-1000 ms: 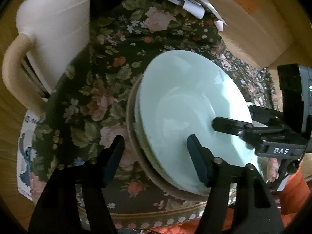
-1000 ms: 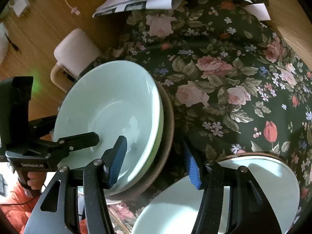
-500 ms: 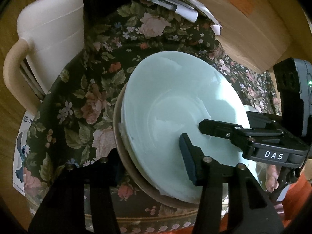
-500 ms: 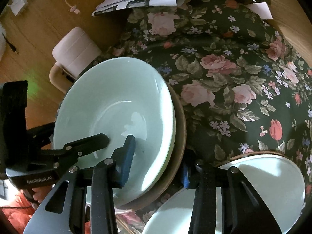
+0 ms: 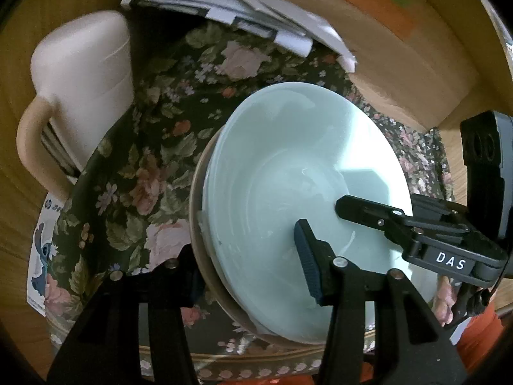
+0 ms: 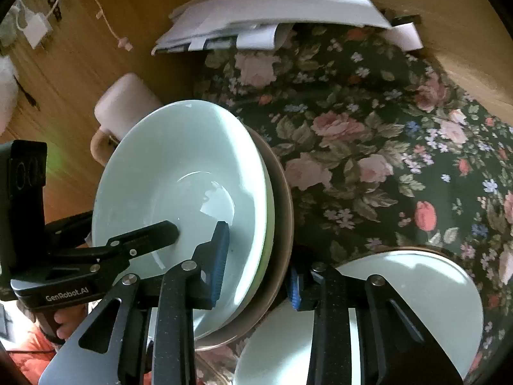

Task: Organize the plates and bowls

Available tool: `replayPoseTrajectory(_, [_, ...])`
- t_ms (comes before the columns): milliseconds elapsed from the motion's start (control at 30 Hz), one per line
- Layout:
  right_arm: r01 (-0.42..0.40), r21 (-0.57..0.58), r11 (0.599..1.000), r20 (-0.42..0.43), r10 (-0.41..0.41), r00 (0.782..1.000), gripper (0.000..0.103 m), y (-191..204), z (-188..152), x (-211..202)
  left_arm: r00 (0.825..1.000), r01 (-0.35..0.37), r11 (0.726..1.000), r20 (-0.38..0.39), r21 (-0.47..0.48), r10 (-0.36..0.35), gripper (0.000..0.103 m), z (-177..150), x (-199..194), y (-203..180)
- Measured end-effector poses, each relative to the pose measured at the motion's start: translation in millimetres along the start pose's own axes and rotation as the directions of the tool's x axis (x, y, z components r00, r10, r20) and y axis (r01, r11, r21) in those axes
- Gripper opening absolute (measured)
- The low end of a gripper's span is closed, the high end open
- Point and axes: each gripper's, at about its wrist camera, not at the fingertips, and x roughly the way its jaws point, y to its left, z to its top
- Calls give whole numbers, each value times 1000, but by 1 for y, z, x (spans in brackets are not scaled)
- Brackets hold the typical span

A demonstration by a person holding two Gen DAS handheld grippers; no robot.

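Observation:
A stack of pale green bowls [image 5: 288, 166] sits on a brown plate [image 5: 197, 224] on the floral tablecloth. It also shows in the right wrist view [image 6: 179, 173], with the brown plate [image 6: 283, 199] beneath. My left gripper [image 5: 247, 256] straddles the stack's left rim, one finger inside the top bowl, one outside under the plate. My right gripper [image 6: 256, 263] straddles the right rim the same way. Both jaws have narrowed on the stack. The stack looks tilted. Another pale green plate [image 6: 416, 304] lies at the lower right.
A cream chair [image 5: 77, 89] stands left of the table. Loose papers [image 5: 243, 9] lie at the table's far edge, against a cardboard box [image 5: 400, 48]. The floral cloth [image 6: 384, 128] covers the table to the right.
Both grippers have slid onto the stack's opposite rims and narrowed on them. The stack now looks closer and tilted.

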Motion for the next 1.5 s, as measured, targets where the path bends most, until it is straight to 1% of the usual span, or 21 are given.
replayPoseTrajectory(233, [25, 22, 999, 51, -26, 998, 29, -8, -3, -33, 999, 18, 999, 29, 40, -19, 50, 8, -10, -25])
replayPoseTrajectory(533, [75, 62, 995, 94, -80, 992, 28, -20, -16, -67, 998, 59, 994, 29, 89, -62, 50, 9, -12, -61])
replayPoseTrajectory(900, [126, 142, 982, 116, -143, 983, 28, -42, -43, -98, 993, 117, 978, -14, 172, -117, 50, -1, -2, -102])
replayPoseTrajectory(1067, [145, 182, 973, 120, -168, 978, 28, -54, -58, -108, 990, 143, 970, -45, 198, -136, 50, -7, 5, -120])
replayPoseTrajectory(1267, [154, 221, 963, 109, -181, 977, 28, -68, -73, -113, 987, 153, 964, -80, 218, -139, 50, -14, 14, -136])
replayPoseTrajectory(1500, [140, 239, 961, 89, -165, 982, 28, -82, -80, -109, 987, 142, 965, -108, 218, -121, 50, -16, 27, -145])
